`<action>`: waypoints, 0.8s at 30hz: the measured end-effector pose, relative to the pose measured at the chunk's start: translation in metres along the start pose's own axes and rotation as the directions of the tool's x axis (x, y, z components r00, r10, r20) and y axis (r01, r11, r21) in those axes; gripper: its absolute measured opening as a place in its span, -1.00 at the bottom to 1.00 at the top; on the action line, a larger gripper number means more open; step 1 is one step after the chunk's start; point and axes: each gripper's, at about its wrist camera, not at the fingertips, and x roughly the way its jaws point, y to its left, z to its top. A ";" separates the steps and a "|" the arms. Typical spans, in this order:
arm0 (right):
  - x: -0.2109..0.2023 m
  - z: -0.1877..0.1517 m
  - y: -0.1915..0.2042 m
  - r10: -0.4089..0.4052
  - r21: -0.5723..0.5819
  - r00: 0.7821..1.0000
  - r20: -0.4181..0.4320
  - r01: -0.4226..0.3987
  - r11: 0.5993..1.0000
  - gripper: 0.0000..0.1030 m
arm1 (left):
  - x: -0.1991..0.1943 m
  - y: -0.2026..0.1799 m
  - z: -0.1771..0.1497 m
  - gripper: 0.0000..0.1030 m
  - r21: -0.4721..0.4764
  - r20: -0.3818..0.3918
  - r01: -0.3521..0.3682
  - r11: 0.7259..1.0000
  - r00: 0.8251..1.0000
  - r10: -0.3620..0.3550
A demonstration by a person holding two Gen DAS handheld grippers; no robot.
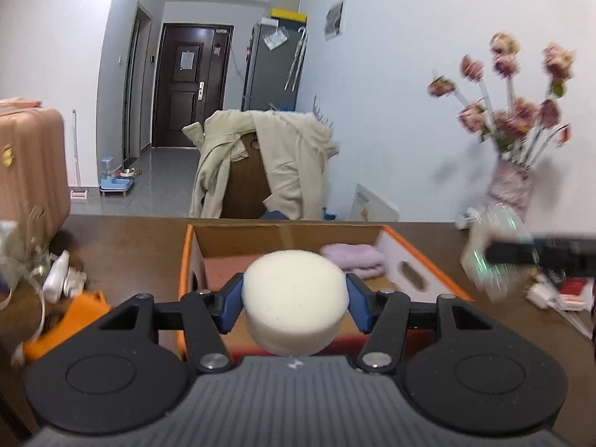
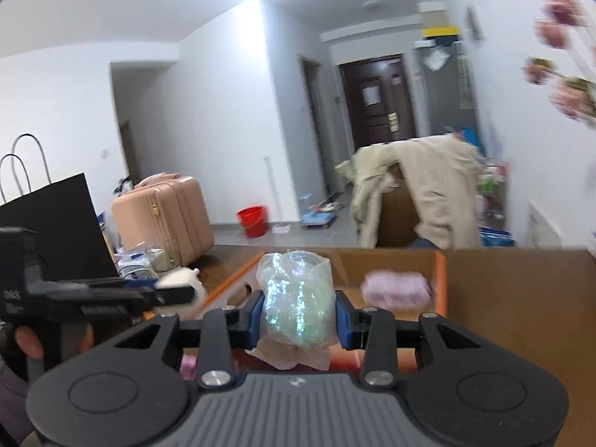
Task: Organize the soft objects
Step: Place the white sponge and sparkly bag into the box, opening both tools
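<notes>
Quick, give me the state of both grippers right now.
Left gripper: shut on the round white sponge.
Right gripper: shut on the crinkly plastic-wrapped bundle.

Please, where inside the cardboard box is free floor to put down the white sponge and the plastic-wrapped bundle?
The cardboard box has bare floor along its left wall and in the middle. The far right corner is taken by the pink towel. The white sponge and the plastic-wrapped bundle could both go left of it.
</notes>
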 end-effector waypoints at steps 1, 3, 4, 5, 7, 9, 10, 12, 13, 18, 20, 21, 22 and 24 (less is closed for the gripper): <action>0.025 0.014 -0.004 0.001 -0.008 0.999 -0.036 -0.001 1.000 -0.27 | 0.016 0.004 0.005 0.12 0.020 -0.021 -0.015 1.000 1.000 0.015; 0.077 0.036 -0.017 -0.004 0.009 0.993 -0.115 0.005 1.000 -0.27 | 0.046 0.012 0.012 0.12 0.036 -0.070 -0.044 0.998 0.996 0.046; 0.101 0.043 -0.023 -0.010 0.011 0.987 -0.159 0.012 1.000 -0.27 | 0.060 0.014 0.013 0.13 0.058 -0.099 -0.035 0.998 0.994 0.041; 0.126 0.049 -0.029 -0.017 0.010 0.981 -0.194 0.019 1.000 -0.27 | 0.072 0.016 0.013 0.14 0.066 -0.125 -0.036 0.997 0.991 0.044; 0.170 0.052 -0.036 -0.039 0.001 0.964 -0.263 0.040 0.999 -0.27 | 0.093 0.022 0.009 0.14 0.071 -0.181 -0.033 0.997 0.982 0.045; 0.208 0.049 -0.045 -0.041 0.014 0.944 -0.328 0.049 0.999 -0.26 | 0.107 0.028 0.004 0.14 0.090 -0.224 -0.034 0.995 0.973 0.054; 0.224 0.045 -0.047 -0.041 0.023 0.933 -0.357 0.053 0.998 -0.26 | 0.113 0.031 0.000 0.14 0.093 -0.236 -0.045 0.995 0.970 0.065; 0.249 0.037 -0.049 -0.040 0.037 0.915 -0.400 0.060 0.998 -0.25 | 0.120 0.036 -0.002 0.15 0.099 -0.250 -0.050 0.994 0.966 0.074; 0.259 0.033 -0.049 -0.046 0.035 0.909 -0.413 0.066 0.997 -0.25 | 0.121 0.038 -0.004 0.19 0.098 -0.246 -0.058 0.993 0.966 0.081; 0.276 0.019 -0.049 -0.035 0.075 0.916 -0.399 0.071 0.995 0.28 | 0.122 0.040 -0.006 0.48 0.101 -0.232 -0.042 0.994 0.971 0.064; 0.278 0.018 -0.051 -0.029 0.096 0.920 -0.391 0.072 0.993 0.33 | 0.120 0.038 -0.006 0.57 0.102 -0.224 -0.055 0.993 0.972 0.077; 0.276 0.020 -0.051 -0.029 0.099 0.924 -0.382 0.072 0.992 0.32 | 0.117 0.038 -0.005 0.57 0.095 -0.222 -0.058 0.994 0.972 0.078; 0.274 0.022 -0.051 -0.033 0.102 0.929 -0.369 0.076 0.992 0.32 | 0.115 0.040 -0.002 0.57 0.083 -0.219 -0.062 0.995 0.973 0.079; 0.263 0.032 -0.049 -0.034 0.094 0.935 -0.352 0.071 0.993 0.33 | 0.107 0.041 0.005 0.57 0.066 -0.212 -0.070 0.995 0.974 0.083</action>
